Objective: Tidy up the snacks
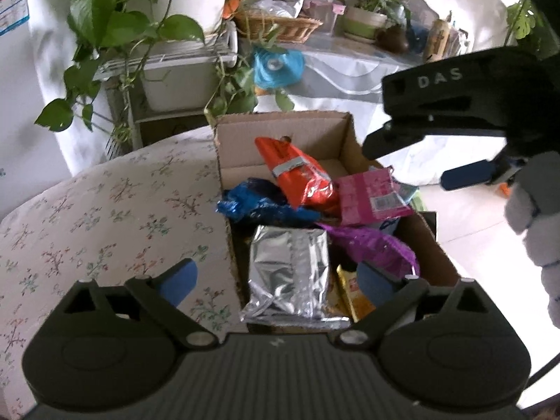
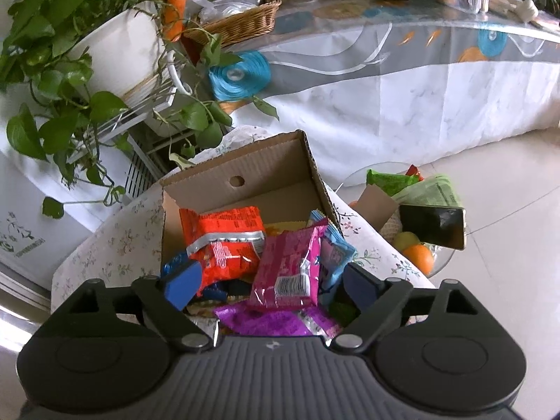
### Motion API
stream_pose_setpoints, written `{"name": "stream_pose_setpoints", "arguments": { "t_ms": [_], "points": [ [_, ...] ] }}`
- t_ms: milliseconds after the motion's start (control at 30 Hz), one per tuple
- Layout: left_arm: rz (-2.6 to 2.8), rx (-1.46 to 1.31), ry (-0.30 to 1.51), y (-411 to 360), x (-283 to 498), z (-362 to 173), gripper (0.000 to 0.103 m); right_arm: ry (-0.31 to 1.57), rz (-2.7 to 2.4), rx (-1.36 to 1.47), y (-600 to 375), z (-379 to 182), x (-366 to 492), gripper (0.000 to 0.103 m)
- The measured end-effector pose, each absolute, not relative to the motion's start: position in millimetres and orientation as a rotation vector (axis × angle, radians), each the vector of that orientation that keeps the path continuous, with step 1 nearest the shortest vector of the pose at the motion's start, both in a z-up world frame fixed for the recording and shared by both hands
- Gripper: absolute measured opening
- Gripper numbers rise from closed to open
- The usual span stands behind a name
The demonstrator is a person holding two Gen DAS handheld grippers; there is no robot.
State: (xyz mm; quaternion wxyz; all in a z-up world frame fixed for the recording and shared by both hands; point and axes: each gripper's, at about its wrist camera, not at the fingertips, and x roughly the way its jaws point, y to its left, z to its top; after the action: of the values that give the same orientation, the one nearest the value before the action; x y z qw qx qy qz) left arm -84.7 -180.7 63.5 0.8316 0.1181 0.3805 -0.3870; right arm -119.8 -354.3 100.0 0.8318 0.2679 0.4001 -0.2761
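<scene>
While both claws, left claw (image 1: 276, 281) and right claw (image 2: 271, 285), hung spread above the cardboard box (image 2: 245, 175), pinching the pink packet (image 2: 287, 269) by its edge looked wisest.

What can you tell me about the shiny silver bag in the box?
The silver bag looks like crinkly foil with no print showing on the side we see. It is puffy and creased, with a flat seam running down its middle and a sealed edge at the near end. It lies flat in the near end of the cardboard box, on top of the other snacks. A purple bag and a yellow packet sit against its right side. Nothing grips it: the left tongs are open above it.
</scene>
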Motion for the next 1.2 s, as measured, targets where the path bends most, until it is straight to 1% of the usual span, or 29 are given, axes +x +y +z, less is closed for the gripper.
{"name": "stream_pose_setpoints", "arguments": {
  "t_ms": [200,567,700,933,1200],
  "points": [
    [-0.768,0.248,0.836,-172,-79,70,0.099,0.855,-0.618,0.501,-343,108,-126,0.097],
    [-0.674,0.233,0.868,-165,-71,80,0.101,0.895,-0.703,0.423,-331,108,-157,0.099],
    [-0.648,0.232,0.882,-168,-68,84,0.102,0.918,-0.706,0.391,-323,107,-160,0.102],
    [-0.588,0.265,0.856,-177,-63,91,0.102,0.967,-0.706,0.330,-318,100,-155,0.103],
    [-0.570,0.337,0.882,-190,-58,86,0.102,0.996,-0.687,0.332,-316,95,-147,0.103]
  ]
}}
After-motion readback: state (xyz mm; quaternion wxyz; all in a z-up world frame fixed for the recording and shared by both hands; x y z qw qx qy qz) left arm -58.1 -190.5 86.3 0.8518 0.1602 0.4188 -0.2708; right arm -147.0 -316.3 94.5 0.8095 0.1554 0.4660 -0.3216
